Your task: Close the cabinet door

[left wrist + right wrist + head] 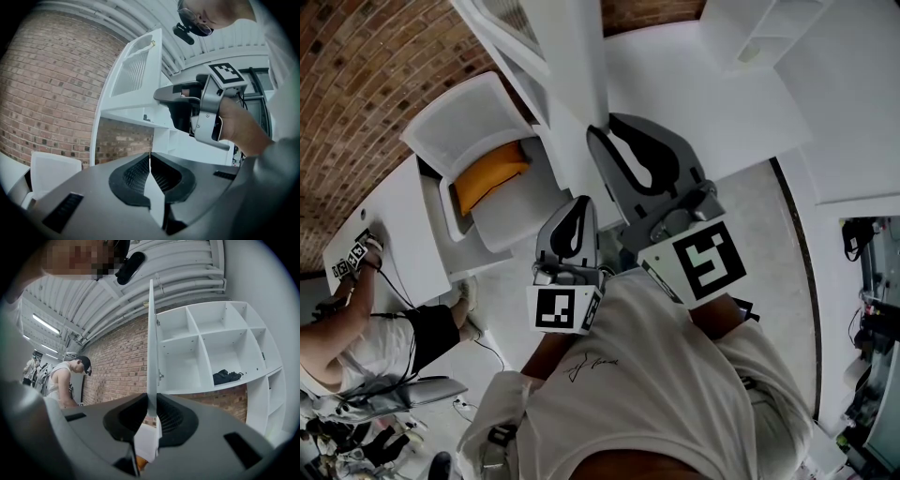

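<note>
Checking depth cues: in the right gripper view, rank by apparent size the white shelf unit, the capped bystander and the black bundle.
Largest: shelf unit.
Then: bystander, distance unclear, so apparent size only.
Smallest: black bundle, in a lower shelf compartment.

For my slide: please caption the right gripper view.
Right tongs grip the edge of the open cabinet door before white shelves.

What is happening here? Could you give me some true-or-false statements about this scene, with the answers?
1. The right hand-held gripper clamps the edge of the cabinet door. True.
2. The left hand-held gripper holds the door too. False: its jaws are shut on nothing.
3. A dark bundle lies in one cabinet compartment. True.
4. The cushion on the white chair is blue. False: it is orange.
</note>
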Motion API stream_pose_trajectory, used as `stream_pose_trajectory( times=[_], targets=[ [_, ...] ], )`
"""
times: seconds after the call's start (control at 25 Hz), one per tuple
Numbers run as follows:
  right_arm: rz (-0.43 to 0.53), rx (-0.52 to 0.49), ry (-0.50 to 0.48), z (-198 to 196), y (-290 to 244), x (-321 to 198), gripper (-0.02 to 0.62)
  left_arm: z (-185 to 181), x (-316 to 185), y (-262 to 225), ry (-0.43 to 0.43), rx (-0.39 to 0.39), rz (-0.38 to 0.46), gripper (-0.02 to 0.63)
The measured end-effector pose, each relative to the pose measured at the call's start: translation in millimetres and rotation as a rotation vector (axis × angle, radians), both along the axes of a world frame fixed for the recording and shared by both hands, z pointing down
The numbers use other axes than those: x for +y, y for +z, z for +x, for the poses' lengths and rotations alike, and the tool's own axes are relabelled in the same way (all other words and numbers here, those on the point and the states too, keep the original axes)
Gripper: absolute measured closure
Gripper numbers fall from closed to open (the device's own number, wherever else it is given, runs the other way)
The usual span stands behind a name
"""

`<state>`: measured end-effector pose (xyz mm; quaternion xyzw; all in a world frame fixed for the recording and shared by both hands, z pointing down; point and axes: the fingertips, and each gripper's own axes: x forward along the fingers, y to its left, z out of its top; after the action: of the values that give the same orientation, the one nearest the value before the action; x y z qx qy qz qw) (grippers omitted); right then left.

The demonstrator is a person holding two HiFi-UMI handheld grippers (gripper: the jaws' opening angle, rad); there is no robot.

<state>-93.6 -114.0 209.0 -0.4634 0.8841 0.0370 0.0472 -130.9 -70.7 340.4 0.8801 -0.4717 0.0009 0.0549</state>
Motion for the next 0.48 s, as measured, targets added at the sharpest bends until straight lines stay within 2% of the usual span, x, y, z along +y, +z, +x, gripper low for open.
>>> stream_pose_trajectory(
  times=[0.48],
  targets=[
    [-0.006, -0.004, -0.016, 14.6, 0.1, -11.9, 0.531, 15.1, -14.4, -0.1, 0.016, 0.002, -0.002, 0.588]
  ],
)
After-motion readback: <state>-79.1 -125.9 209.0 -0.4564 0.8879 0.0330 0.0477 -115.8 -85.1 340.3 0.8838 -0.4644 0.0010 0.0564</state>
